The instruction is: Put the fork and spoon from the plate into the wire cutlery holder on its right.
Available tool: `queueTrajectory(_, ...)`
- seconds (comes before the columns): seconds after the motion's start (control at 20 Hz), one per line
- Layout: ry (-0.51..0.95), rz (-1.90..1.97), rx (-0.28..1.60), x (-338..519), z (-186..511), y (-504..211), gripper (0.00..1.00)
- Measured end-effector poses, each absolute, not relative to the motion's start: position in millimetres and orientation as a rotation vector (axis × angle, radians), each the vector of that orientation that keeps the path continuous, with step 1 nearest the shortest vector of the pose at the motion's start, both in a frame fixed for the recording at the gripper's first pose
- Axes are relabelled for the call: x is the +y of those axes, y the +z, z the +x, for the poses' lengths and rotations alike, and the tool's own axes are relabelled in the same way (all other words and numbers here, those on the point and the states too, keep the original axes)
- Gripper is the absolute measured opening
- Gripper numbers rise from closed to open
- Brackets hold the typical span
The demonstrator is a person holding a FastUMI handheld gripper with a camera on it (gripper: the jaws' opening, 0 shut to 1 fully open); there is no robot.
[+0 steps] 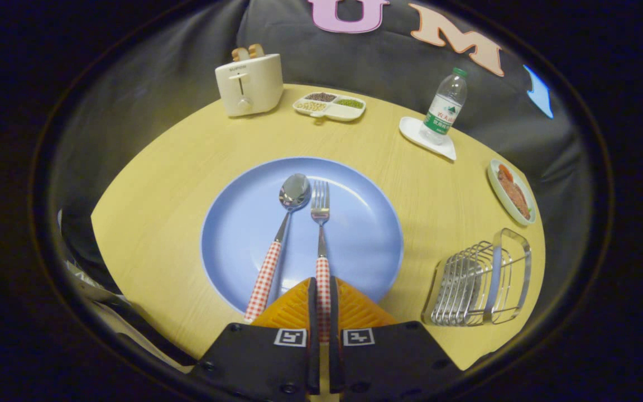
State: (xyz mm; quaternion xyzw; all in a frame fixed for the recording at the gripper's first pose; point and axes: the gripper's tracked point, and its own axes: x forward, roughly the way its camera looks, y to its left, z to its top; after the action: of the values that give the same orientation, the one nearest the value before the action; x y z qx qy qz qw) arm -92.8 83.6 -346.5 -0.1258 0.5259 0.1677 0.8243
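a: gripper (322, 290) state?
b: fingers closed on the fork (321, 234), pinching its checked handle near the end. tines point away, head resting on the blue plate (243, 223).
a: why the handle end?
b: probably so the fork can drop into the holder handle up or tip in easily.
a: spoon (279, 234)?
b: just beside the fork on the plate, untouched.
a: holder?
b: wire cutlery holder (480, 285) sits right of the plate on the table (159, 184), apart from it, nothing in it that i can see.

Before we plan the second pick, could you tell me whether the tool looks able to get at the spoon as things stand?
Probably not yet: the tool is shut on the fork. Otherwise the spoon lies uncovered on the plate, close beside the fork.
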Motion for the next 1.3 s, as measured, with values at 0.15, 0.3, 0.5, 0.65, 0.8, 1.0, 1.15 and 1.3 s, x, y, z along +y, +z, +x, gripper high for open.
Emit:
queueTrajectory(0.15, 0.380, -0.292, 1.143, 78.0, -93.2, -335.3, 0.10)
queueTrajectory(0.3, 0.405, -0.329, 1.147, 73.6, -90.6, -322.8, 0.10)
queueTrajectory(0.5, 0.432, -0.383, 1.157, 62.3, -89.7, -303.5, 0.10)
queueTrajectory(0.65, 0.442, -0.386, 1.168, 55.5, -87.9, -288.9, 0.10)
queueTrajectory(0.8, 0.446, -0.373, 1.186, 44.6, -88.1, -273.6, 0.10)
queueTrajectory(1.0, 0.439, -0.406, 1.186, 19.5, -81.8, -246.1, 0.10)
queueTrajectory(1.15, 0.437, -0.435, 1.194, -1.1, -81.0, -225.0, 0.10)
queueTrajectory(1.3, 0.429, -0.468, 1.206, -22.8, -84.1, -209.9, 0.10)
